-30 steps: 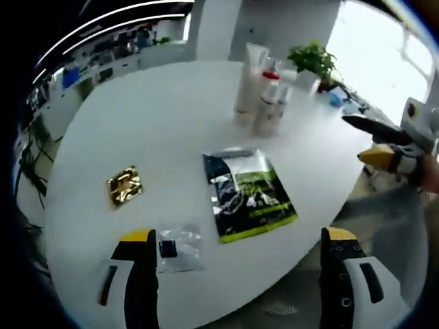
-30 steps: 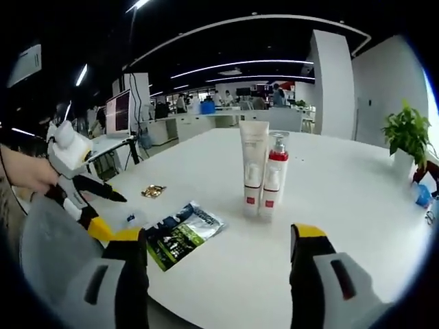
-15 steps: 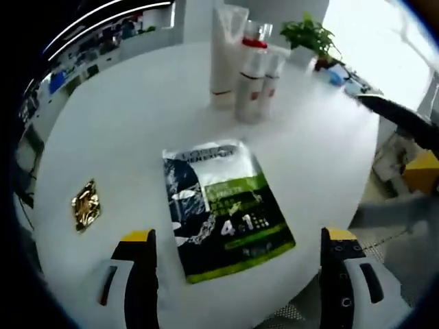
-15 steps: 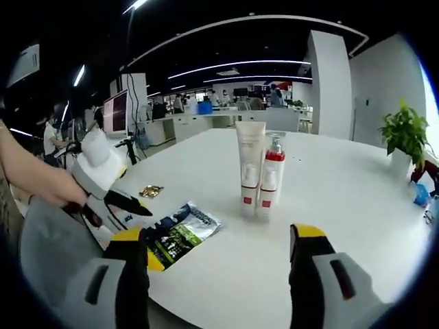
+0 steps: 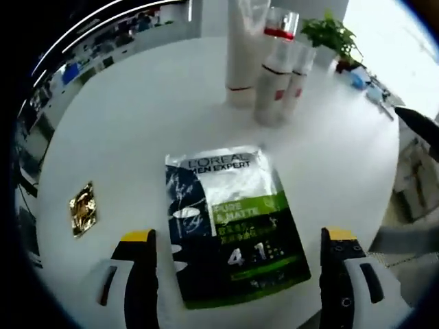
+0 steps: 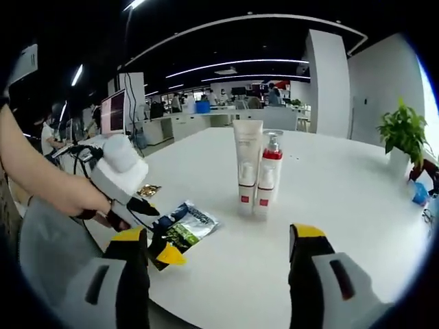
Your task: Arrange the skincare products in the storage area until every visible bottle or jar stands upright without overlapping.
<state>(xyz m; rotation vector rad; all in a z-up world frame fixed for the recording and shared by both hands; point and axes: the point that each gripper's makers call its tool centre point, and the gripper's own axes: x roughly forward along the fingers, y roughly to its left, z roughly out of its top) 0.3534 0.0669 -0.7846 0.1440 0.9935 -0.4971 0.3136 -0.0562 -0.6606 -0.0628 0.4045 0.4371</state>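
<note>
A dark and green foil sachet [image 5: 230, 229] lies flat on the white round table [image 5: 137, 130], straight ahead of my left gripper [image 5: 240, 277], whose open jaws stand wide on either side of its near end. Beyond it three products stand upright close together: a white tube [image 5: 243, 55], a pump bottle with a red collar [image 5: 274, 72] and a smaller tube [image 5: 296, 74]. In the right gripper view the white tube [image 6: 245, 168] and pump bottle [image 6: 265, 175] stand ahead of my open, empty right gripper [image 6: 219, 267]. The left gripper [image 6: 164, 233], held by a hand, hovers over the sachet [image 6: 188, 226].
A small gold packet [image 5: 82, 208] lies left of the sachet; the gold packet [image 6: 147, 190] also shows beyond the hand. A potted plant [image 5: 329, 31] stands at the table's far side. The right gripper's dark tip [image 5: 418, 127] enters beyond the table's right edge. Desks and monitors lie behind.
My left gripper has moved in over the table toward the sachet, which now looks larger and lies between the jaws. The right gripper's view has barely shifted.
</note>
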